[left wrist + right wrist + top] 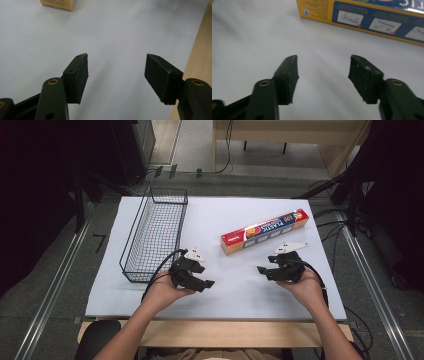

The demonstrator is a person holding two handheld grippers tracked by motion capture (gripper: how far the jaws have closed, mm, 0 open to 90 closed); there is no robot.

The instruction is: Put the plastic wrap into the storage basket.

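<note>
White table [235,285]: high view shows wire basket [152,232]; right gripper [323,72] view, box [372,18].

This is looking like a lab or recording room rather than a home. A white sheet [235,285] is covering the wooden surface [215,332], metal rails [55,285] are running along the grey floor on both sides, black stands [77,200] are rising beside them, and loose cables [320,185] are trailing across the floor [260,182].

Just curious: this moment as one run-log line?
left gripper open, empty | right gripper open, empty | plastic wrap box untouched
</note>
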